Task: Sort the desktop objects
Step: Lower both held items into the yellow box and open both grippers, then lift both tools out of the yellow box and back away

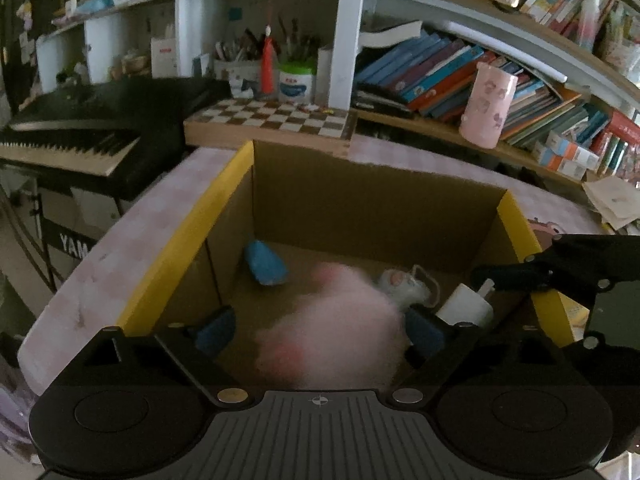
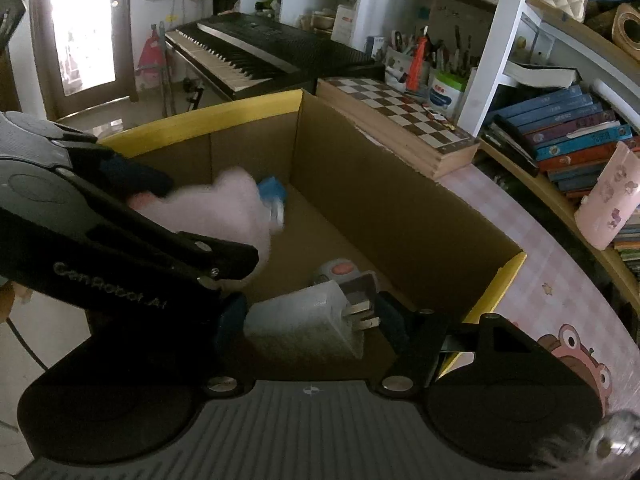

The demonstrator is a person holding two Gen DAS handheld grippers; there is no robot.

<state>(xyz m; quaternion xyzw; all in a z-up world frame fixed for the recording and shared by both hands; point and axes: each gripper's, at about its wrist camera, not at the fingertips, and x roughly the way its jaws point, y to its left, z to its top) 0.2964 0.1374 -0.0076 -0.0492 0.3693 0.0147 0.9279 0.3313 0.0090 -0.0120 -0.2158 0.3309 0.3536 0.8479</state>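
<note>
My left gripper (image 1: 320, 332) hangs over an open cardboard box (image 1: 188, 236) with yellow flap edges. Its jaws stand wide. A fluffy pink plush (image 1: 332, 328) shows as a blur between them, clear of the left pad. My right gripper (image 2: 312, 322) is shut on a white plug adapter (image 2: 304, 328), its metal prongs pointing right, above the box (image 2: 200, 120). In the right wrist view the plush (image 2: 236, 208) sits by the left gripper's fingers (image 2: 224, 254). On the box floor lie a blue object (image 1: 266, 264) and a small white item with a red button (image 2: 338, 270).
The box stands on a desk with a pink checked cloth (image 2: 560, 280). Behind it are a wooden chessboard (image 1: 272, 118), pen pots (image 1: 296, 80) and shelves of books (image 1: 440, 72). A pink cup (image 1: 486, 104) stands at the right, an electric keyboard (image 1: 68, 144) at the left.
</note>
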